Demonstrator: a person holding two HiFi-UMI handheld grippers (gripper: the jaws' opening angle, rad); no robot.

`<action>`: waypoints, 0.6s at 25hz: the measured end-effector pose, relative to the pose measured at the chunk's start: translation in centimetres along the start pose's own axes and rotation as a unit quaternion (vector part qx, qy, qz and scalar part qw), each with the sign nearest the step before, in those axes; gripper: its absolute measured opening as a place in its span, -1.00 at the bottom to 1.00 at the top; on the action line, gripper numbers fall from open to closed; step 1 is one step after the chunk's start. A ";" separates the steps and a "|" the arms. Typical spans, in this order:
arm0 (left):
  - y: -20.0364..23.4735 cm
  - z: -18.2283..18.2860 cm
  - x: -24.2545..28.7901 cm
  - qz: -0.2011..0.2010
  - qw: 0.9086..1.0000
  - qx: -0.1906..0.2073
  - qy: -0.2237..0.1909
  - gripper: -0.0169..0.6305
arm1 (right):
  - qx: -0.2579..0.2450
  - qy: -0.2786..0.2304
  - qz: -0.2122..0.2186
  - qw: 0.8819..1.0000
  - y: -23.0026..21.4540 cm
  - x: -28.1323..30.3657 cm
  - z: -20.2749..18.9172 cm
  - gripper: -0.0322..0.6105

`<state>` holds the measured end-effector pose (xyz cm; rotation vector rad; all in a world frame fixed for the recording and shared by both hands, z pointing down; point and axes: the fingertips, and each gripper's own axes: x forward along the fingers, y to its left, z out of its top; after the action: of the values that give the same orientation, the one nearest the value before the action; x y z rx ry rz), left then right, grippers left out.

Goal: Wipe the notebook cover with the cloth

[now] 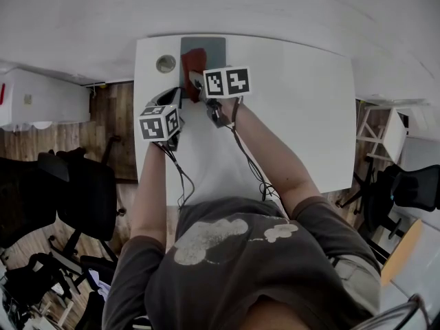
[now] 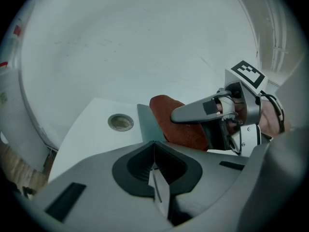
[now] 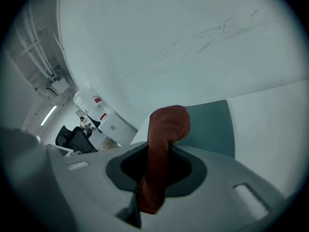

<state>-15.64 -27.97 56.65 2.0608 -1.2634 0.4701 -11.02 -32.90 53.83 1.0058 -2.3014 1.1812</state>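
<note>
A grey notebook lies at the far edge of the white table. A rust-red cloth rests bunched on the notebook's left part. My right gripper is shut on the cloth; in the right gripper view the cloth runs up out of the jaws and folds over onto the notebook. My left gripper hovers just left of it, shut and empty, by the notebook's near-left corner. In the left gripper view the notebook, the cloth and my right gripper lie ahead.
A round cable hole sits in the table left of the notebook, also in the left gripper view. A white wall rises right behind the table. Black chairs stand on the floor at the left, a stool at the right.
</note>
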 end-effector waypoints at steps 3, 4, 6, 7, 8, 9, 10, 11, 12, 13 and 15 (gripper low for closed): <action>0.7 -0.2 -0.5 0.004 1.000 -0.011 0.000 -0.97 | 0.005 0.010 0.008 1.000 0.9 0.9 -1.0 -0.65; 0.8 -0.3 -0.5 0.004 1.000 -0.017 0.000 -0.97 | 0.004 0.015 0.009 1.000 1.1 1.2 -1.4 -0.65; 1.0 -0.5 -0.6 0.004 1.000 -0.023 0.002 -0.97 | -0.006 0.027 0.009 1.000 1.4 1.7 -2.1 -0.65; 1.0 -0.6 -0.6 0.004 1.000 -0.024 0.003 -0.97 | -0.011 0.033 0.009 0.999 1.5 1.9 -2.4 -0.65; 1.0 -0.6 -0.6 0.003 1.000 -0.025 0.004 -0.97 | -0.014 0.038 0.009 0.999 1.7 2.0 -2.7 -0.65; 1.0 -0.7 -0.6 0.003 1.000 -0.026 0.004 -0.97 | -0.017 0.042 0.009 0.999 1.8 2.2 -3.0 -0.65; 1.1 -0.7 -0.6 0.004 1.000 -0.027 0.005 -0.97 | -0.019 0.045 0.009 0.999 1.9 2.3 -3.2 -0.65; 1.1 -0.7 -0.6 0.004 1.000 -0.027 0.006 -0.97 | -0.021 0.049 0.008 0.999 1.9 2.5 -3.4 -0.65; 1.1 -0.7 -0.6 0.004 1.000 -0.027 0.007 -0.97 | -0.023 0.052 0.006 0.998 2.0 2.6 -3.6 -0.65; 1.1 -0.8 -0.6 0.004 1.000 -0.028 0.008 -0.97 | -0.024 0.054 0.005 0.998 1.9 2.7 -3.7 -0.65; 1.1 -0.9 -0.6 0.004 1.000 -0.030 0.010 -0.97 | -0.026 0.056 0.001 0.998 1.6 2.7 -3.9 -0.65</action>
<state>-16.80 -27.34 57.30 1.9984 -1.2587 0.4500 -14.08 -30.23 56.82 0.8957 -2.2335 1.1415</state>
